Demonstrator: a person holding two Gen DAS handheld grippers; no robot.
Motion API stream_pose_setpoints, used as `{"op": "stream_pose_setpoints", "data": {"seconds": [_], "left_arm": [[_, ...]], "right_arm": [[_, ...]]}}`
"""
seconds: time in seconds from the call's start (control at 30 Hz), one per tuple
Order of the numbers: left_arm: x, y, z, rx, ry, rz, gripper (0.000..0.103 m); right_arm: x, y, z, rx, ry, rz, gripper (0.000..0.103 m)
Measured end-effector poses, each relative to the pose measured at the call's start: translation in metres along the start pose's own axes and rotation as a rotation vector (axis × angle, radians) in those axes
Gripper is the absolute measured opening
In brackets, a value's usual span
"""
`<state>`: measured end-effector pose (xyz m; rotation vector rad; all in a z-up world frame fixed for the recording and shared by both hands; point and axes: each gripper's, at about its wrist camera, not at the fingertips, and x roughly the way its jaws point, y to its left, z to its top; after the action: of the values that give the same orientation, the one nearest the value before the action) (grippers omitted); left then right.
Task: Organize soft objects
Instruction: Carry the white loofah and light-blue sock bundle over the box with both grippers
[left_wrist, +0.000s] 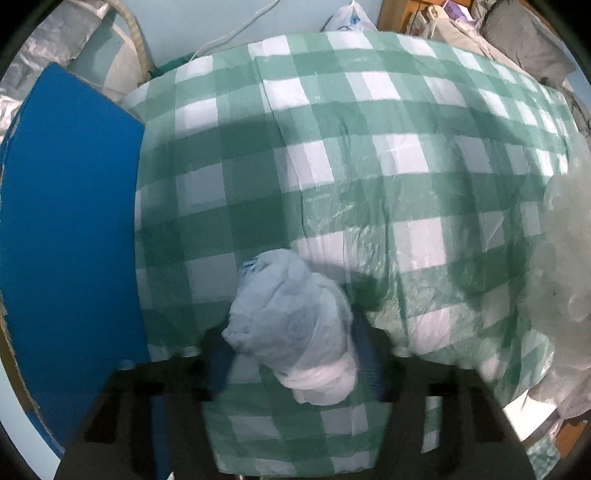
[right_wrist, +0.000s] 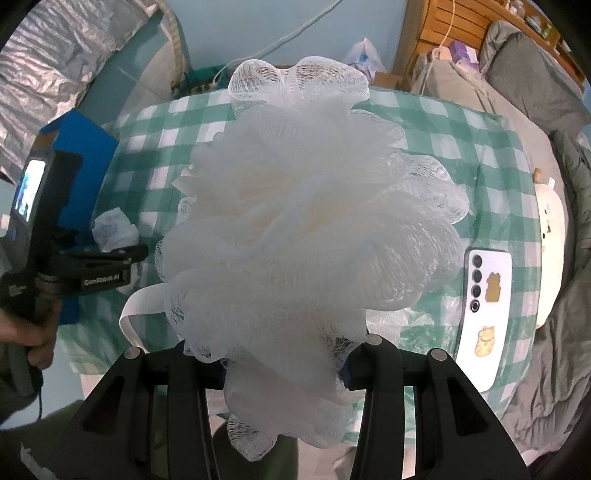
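Right wrist view: right gripper (right_wrist: 286, 363) is closed on a white mesh bath pouf (right_wrist: 306, 221), which is pinched between the black fingers (right_wrist: 192, 373) and fills most of the frame; its white ribbon loop (right_wrist: 136, 314) hangs out to the left. Much of the green-and-white checked tablecloth (right_wrist: 443, 147) is blocked by the pouf. A white smartphone with gold cat stickers (right_wrist: 485, 314) lies face down on the cloth at right, a cream plush toy (right_wrist: 552, 240) beyond it at the table edge. A blue board (right_wrist: 83, 136) is seen at far left.

Left wrist view: left gripper (left_wrist: 295, 363) is clamped on a crumpled pale-blue plastic bag bundle (left_wrist: 291, 325), held just over the cloth (left_wrist: 332, 147). The blue board (left_wrist: 70, 221) lies just beside it on the left; the pouf (left_wrist: 561, 266) intrudes at the right edge.
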<state>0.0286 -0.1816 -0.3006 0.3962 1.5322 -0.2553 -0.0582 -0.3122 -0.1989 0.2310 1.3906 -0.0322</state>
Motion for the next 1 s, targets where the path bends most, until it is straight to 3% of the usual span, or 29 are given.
{"op": "stream_pose_setpoints", "data": {"seconds": [0.27,0.7,1.0], "left_arm": [[-0.014,0.017,-0.011,-0.029,-0.045,-0.007,0.045],[-0.085,0.033,-0.03,-0.016,-0.176,-0.011,0.045],[-0.128,0.066,-0.042,-0.028,-0.239,-0.018,0.045]], "right_arm": [[-0.006,0.011,0.005,-0.024,-0.02,-0.001,0.041],[-0.019,0.037,0.013,-0.051,-0.043,0.004,0.041],[-0.034,0.064,0.023,-0.079,-0.068,0.015,0.041]]}}
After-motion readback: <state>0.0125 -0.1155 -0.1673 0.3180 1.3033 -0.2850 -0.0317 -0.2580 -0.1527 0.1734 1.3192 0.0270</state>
